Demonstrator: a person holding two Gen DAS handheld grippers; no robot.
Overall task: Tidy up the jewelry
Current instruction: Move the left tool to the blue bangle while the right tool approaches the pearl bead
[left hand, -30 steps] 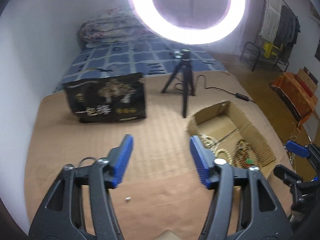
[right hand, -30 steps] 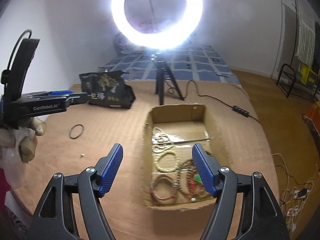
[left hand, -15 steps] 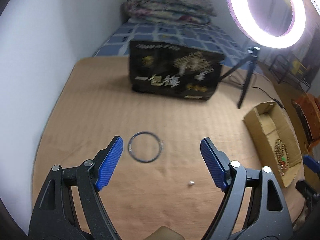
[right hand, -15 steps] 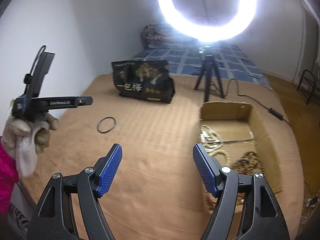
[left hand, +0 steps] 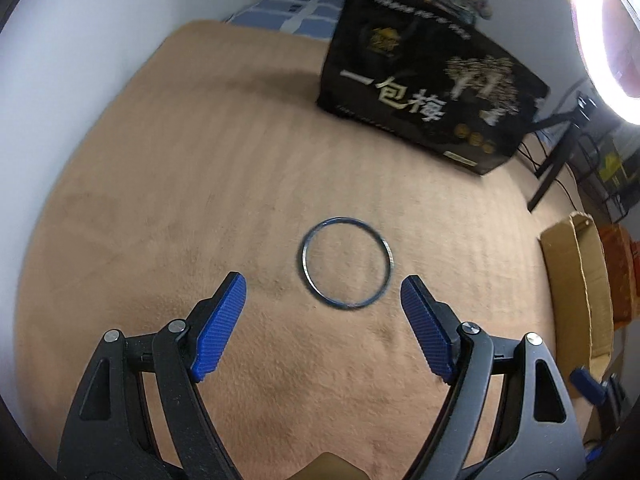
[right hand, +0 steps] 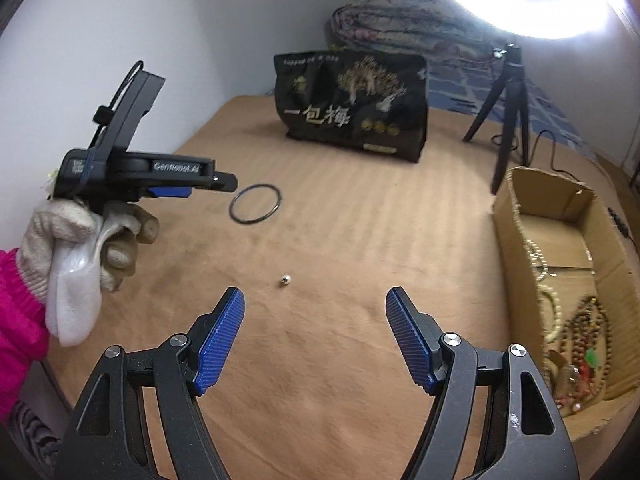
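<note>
A: Where is the left gripper (left hand: 323,312) and how does it stand?

B: It is above the tan blanket (left hand: 168,184), tilted down toward it. The jaws are wide and hold nothing. The bangle (left hand: 346,264) lies flat on the blanket just beyond the blue fingertips (left hand: 224,312), a little right of the middle between them, and touches neither.

A: And from the other side?

B: In the right wrist view the left gripper (right hand: 224,181) is seen from the side, nearly level, pointing right. A hand (right hand: 100,240) in a pale glove holds its handle from below, with a pink sleeve (right hand: 16,320) at the wrist. Its tip is beside the left edge of the bangle (right hand: 256,204).

A: The right gripper (right hand: 316,308)?

B: It is also wide and holds nothing, nearer to the camera side of the blanket. A small silver bead (right hand: 285,279) lies just beyond its fingers.

A: Other things?

B: A cardboard box (right hand: 516,208) is at the right, with bead bracelets (right hand: 580,332) inside. A black bag (right hand: 352,104) stands at the far side, and a tripod (right hand: 508,96) is right of it, under a bright ring light (right hand: 532,8).
</note>
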